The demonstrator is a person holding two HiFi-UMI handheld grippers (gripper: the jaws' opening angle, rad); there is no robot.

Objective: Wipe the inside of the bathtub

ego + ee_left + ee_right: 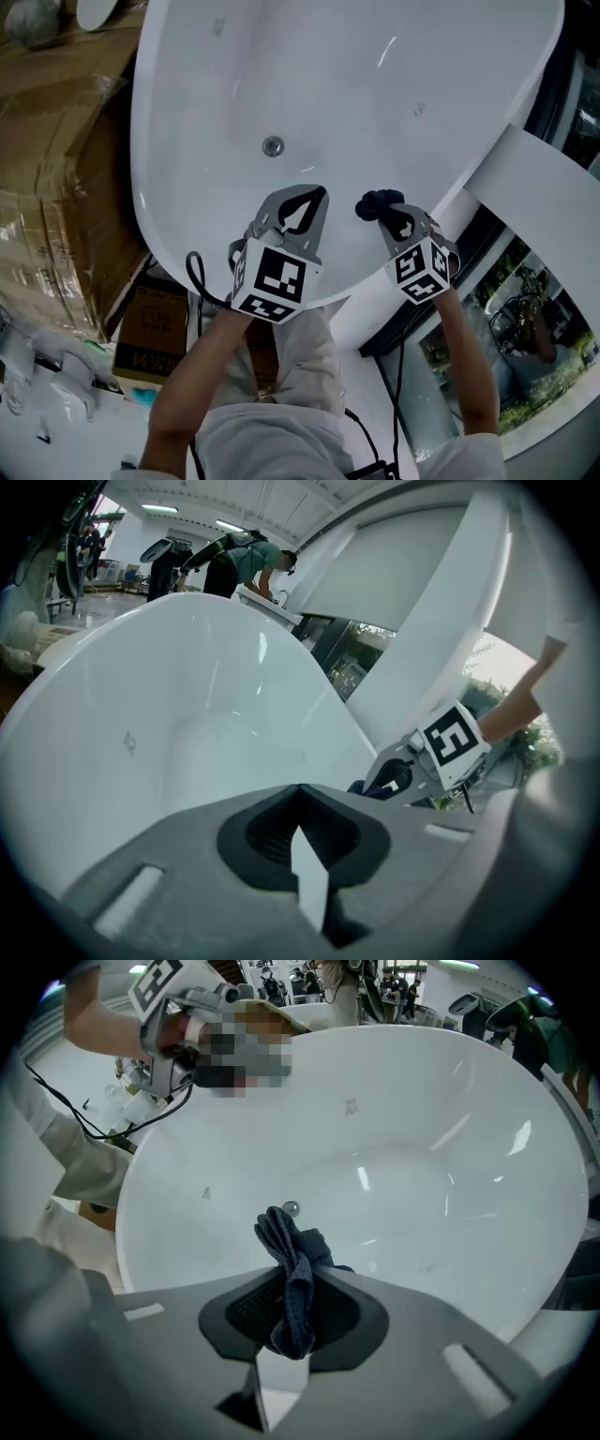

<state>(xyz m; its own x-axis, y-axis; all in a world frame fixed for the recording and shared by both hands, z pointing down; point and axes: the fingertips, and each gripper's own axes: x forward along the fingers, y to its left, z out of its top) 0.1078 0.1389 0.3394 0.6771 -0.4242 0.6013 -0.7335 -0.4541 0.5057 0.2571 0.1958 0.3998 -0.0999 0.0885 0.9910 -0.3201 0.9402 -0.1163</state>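
A white oval bathtub [187, 112] fills the upper head view, with a metal drain [273, 145] in its floor. My right gripper [380, 208] hangs over the near rim, shut on a dark blue cloth [373, 204]. In the right gripper view the cloth [292, 1269] sticks out of the jaws above the tub basin [422, 1129] and drain [292, 1208]. My left gripper [314, 195] is shut and empty, just left of the right one above the tub's near wall. The left gripper view shows its tips [300, 789] meeting over the tub [169, 724], with the right gripper [370, 785] beside it.
Wrapped cardboard boxes [56, 187] stand left of the tub. A white curved ledge [553, 197] and dark glass panel [487, 309] lie to the right. Cables [194, 272] trail from the grippers. People [234, 564] work in the far background.
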